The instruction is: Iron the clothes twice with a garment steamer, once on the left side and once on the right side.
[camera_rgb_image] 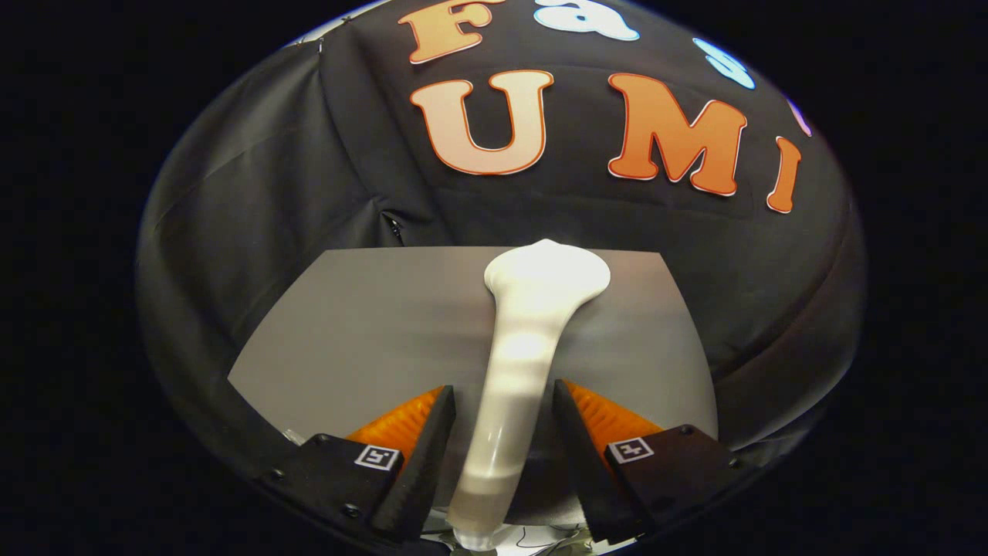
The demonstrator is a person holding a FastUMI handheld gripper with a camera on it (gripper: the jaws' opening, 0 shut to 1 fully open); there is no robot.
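Claw (502,432) first: its two fingers flank the handle of the garment steamer (519,363), and I can see a sliver of gap on each side of the white shaft, so I cannot tell whether both are pressing on it or only cradling it — the fingers are close in, not spread wide. From between them the steamer runs forward, its narrow handle widening into a flat, rounded head (548,274) that sits well ahead of the fingertips, over the far part of the grey cloth (363,340) laid out on the counter, with the booth's dark wall beyond. I judge that grey sheet to be the garment, though I make out no seams or collar. The steamer looks like smooth, glossy hard plastic: stiff, probably light enough, but slippery, and with the head out front it will want to pivot or droop in a loose hold. I would take it on the handle, as far toward the head as the fingers allow, and squeeze firmly. The cloth is soft and may bunch if the head drags, so light, even passes — left side, then right.
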